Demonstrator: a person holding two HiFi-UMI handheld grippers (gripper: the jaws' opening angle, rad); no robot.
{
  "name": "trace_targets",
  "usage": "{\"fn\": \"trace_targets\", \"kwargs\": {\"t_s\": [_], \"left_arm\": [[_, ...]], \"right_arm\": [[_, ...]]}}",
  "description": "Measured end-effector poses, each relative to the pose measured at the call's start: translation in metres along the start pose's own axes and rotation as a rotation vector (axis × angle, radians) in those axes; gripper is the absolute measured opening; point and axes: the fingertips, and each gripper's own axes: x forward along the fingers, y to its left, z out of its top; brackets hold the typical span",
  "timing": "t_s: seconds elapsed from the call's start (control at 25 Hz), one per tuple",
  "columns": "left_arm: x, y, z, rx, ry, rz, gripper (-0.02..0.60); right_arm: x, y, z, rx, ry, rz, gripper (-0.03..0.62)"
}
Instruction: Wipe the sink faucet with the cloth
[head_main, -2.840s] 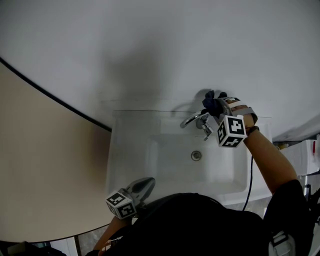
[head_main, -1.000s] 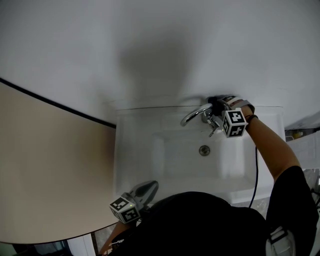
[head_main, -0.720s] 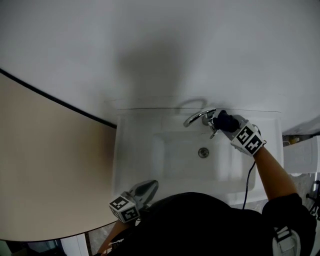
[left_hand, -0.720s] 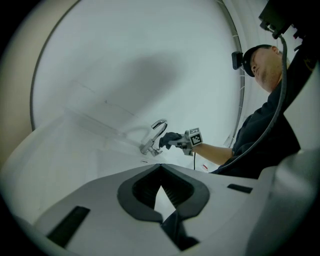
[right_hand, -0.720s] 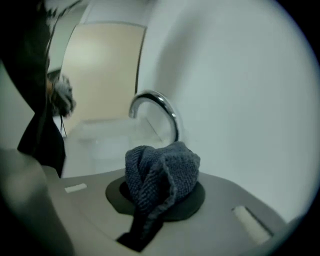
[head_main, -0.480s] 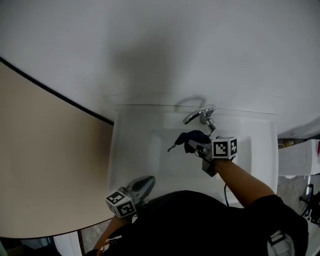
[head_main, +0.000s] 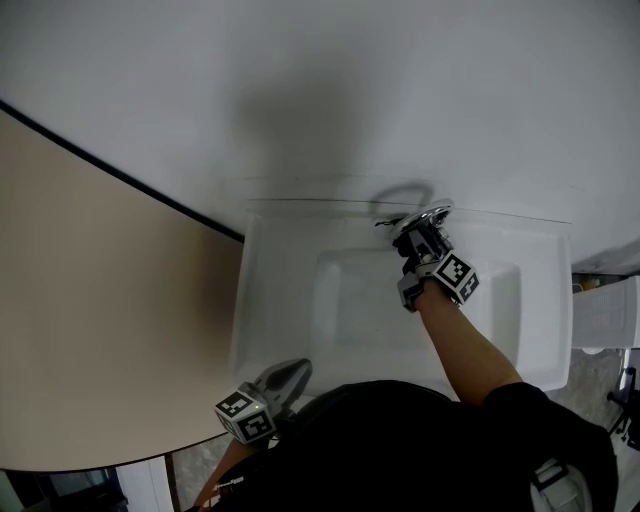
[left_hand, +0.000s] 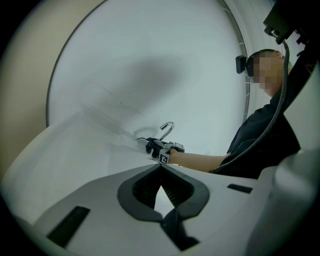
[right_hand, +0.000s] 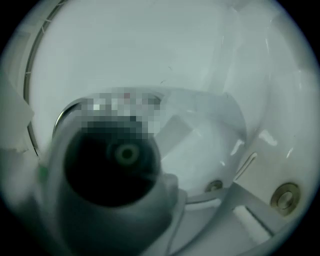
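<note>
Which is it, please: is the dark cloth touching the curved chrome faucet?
Cannot tell. In the head view the dark cloth in the right gripper overlaps the curved chrome faucet; no contact or gap shows plainly.

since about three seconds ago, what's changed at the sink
The right gripper, holding the dark cloth throughout, left the right side of the faucet, swung out over the sink and is now at the faucet from the front. Nothing was let go. The left gripper stays shut and empty by the sink's front edge.
</note>
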Motion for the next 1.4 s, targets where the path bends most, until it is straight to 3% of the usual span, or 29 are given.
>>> {"fn": "trace_targets", "kwargs": {"t_s": [0.32,0.52,0.64,0.76,0.84,1.0,1.24,1.4], "left_arm": [[0.005,-0.005,0.003,0.004,0.003,-0.019,0.000],[0.009,-0.007,0.002,0.012,0.009,-0.021,0.000],[0.007,-0.005,0.006,0.018,-0.005,-0.023,0.000],[0.010,-0.006,0.008,0.020,-0.006,-0.025,0.000],[0.012,-0.008,0.006,0.021,-0.014,-0.038,0.000],[0.014,-0.010,0.009,0.034,-0.023,-0.057,0.000],[0.010,-0.009,0.011,0.034,-0.028,-0.051,0.000],[0.012,-0.010,0.010,0.030,-0.018,-0.053,0.000]], "right_arm": [[-0.005,-0.013,0.017,-0.011,-0.045,-0.047,0.052],[-0.004,-0.005,0.021,0.065,-0.063,-0.063,0.052],[-0.010,0.026,0.032,0.056,-0.072,0.007,0.052],[-0.011,0.062,0.045,-0.061,-0.031,0.071,0.052],[-0.012,0.085,0.043,-0.210,0.036,0.095,0.052],[-0.016,0.132,0.028,-0.761,0.141,0.118,0.049],[-0.028,0.137,-0.018,-1.626,0.315,0.088,0.049],[-0.031,0.121,-0.041,-2.093,0.433,0.089,0.050]]}}
